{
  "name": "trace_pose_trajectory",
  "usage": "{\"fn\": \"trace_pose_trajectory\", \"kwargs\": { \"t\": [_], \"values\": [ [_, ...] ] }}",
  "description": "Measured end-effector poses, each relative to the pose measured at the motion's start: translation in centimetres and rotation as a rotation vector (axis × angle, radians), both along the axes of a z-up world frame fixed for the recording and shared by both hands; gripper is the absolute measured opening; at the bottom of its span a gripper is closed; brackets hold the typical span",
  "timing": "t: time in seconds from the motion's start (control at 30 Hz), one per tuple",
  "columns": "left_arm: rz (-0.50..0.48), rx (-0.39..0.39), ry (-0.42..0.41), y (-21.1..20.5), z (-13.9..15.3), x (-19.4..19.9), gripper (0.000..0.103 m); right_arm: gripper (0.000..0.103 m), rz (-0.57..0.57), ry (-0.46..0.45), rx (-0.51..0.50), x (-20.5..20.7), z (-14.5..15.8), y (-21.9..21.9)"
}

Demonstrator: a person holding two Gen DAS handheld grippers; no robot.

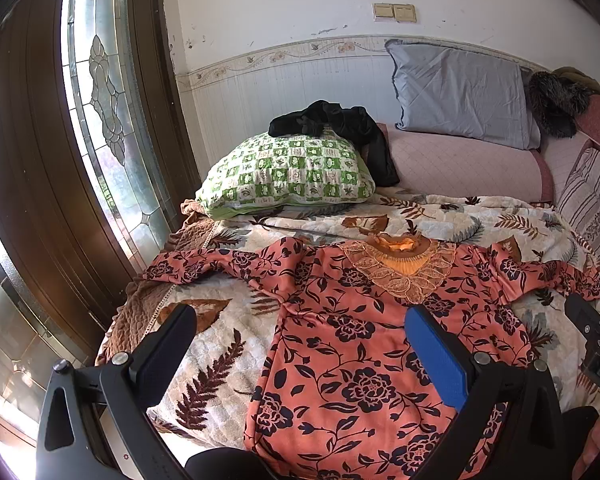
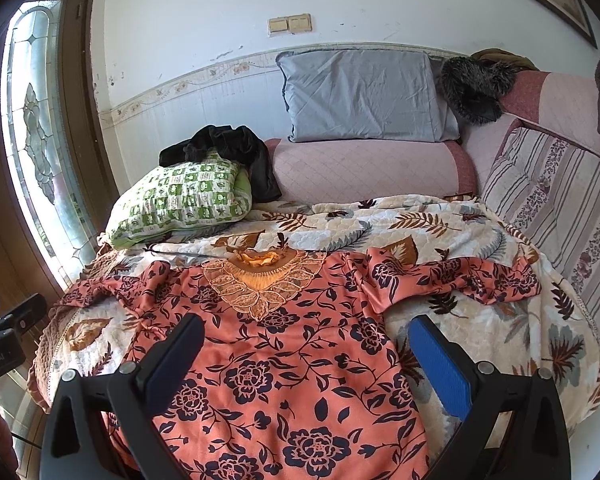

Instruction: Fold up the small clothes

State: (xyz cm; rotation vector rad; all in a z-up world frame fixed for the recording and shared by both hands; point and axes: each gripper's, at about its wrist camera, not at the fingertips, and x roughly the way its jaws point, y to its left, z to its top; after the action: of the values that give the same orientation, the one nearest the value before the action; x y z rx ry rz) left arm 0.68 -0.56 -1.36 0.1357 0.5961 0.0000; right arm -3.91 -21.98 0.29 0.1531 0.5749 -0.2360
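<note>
The salmon-orange blouse with dark flower print and a lace collar (image 1: 364, 344) lies flat, front up, on the cream leaf-patterned bed blanket (image 1: 216, 356), both sleeves spread out. The left gripper (image 1: 300, 356) and the right gripper (image 2: 306, 360) hover above its lower body, jaws wide apart and empty. In the left view the blouse's side edge lies between the jaws; likewise in the right view. Probably the first fold comes next: pinch only one layer at each edge, lift evenly, and keep the cloth smooth.
</note>
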Motion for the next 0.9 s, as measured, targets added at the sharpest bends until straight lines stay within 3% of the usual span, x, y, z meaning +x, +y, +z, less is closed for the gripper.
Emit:
{"fn": "trace_pose_trajectory", "kwargs": {
  "t": [0.9],
  "values": [
    [0.002,0.020,0.036,-0.9,-1.2,1.4,0.103,0.103,-0.005,0.038,0.024,1.1,-1.4,-1.0]
  ]
}}
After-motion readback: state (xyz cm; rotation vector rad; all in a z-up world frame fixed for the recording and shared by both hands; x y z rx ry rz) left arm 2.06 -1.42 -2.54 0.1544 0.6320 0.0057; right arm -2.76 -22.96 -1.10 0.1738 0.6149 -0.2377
